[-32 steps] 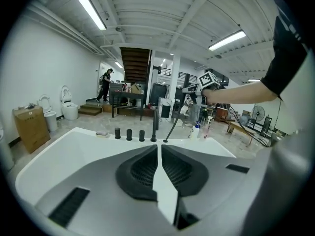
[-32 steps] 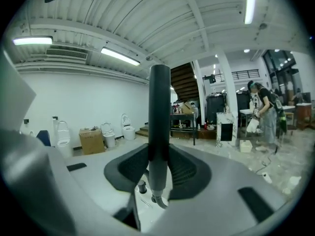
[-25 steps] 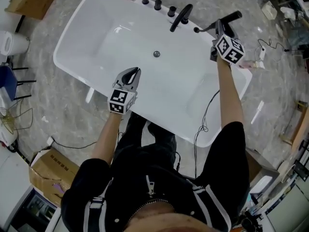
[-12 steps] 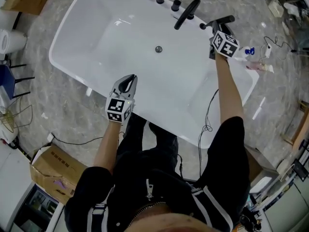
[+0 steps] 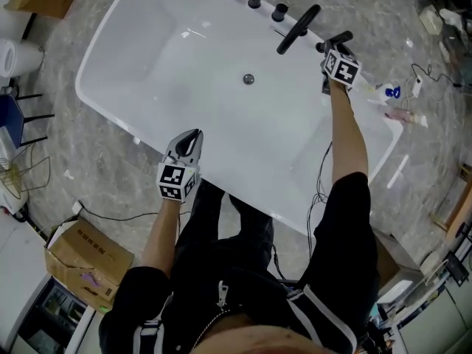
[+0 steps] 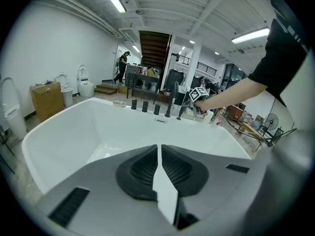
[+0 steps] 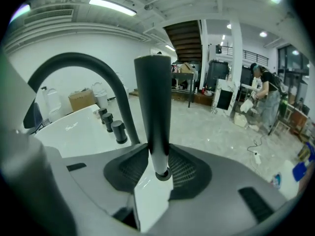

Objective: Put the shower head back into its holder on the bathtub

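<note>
Shower head (image 7: 152, 107): clamped in right gripper (image 7: 158, 156) jaws, beside faucet (image 5: 298, 29). Left gripper (image 6: 160, 154): jaws closed, empty. Risk: smooth handle slipping, or misaligned descent striking bathtub (image 5: 83, 80) rim beside faucet.

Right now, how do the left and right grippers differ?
The right gripper is shut on the black shower head; the left gripper is shut, empty. The right gripper is at the bathtub's far rim beside the faucet; the left gripper at its near rim. Both carry marker cubes.
</note>
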A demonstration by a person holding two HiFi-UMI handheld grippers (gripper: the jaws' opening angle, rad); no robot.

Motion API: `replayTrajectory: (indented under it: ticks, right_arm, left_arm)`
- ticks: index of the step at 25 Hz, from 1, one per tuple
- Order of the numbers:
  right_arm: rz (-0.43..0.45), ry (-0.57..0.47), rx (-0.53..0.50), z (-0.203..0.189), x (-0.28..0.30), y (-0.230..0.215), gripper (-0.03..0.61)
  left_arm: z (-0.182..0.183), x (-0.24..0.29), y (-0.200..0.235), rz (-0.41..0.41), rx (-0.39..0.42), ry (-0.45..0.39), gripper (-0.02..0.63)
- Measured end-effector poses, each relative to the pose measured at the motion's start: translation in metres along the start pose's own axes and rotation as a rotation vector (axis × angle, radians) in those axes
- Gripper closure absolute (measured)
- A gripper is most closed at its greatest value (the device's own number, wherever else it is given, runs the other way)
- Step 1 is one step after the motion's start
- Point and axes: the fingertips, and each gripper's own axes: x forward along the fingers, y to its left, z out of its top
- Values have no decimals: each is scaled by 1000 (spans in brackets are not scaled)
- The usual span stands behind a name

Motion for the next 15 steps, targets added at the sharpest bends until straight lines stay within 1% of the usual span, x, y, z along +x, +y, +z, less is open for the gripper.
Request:
replayTrajectory:
  ticks: [4,7,10,15]
  right_arm:
    - [-21,17,48,-9,22,-1,445]
    - [-37,7,84,-16,29,-6,446]
    - [-47,-6,126,-15,30,-14,448]
    - [-67,-8,116,-13,29,-18,448]
  left_arm:
    - [-7,-9,13,22,-6,16,571]
    - [-16,-12,20,42,-14,34,571]
    - [-22,-11,22,51,-23,46,571]
    - [-21,-10,20,39,-18,47,572]
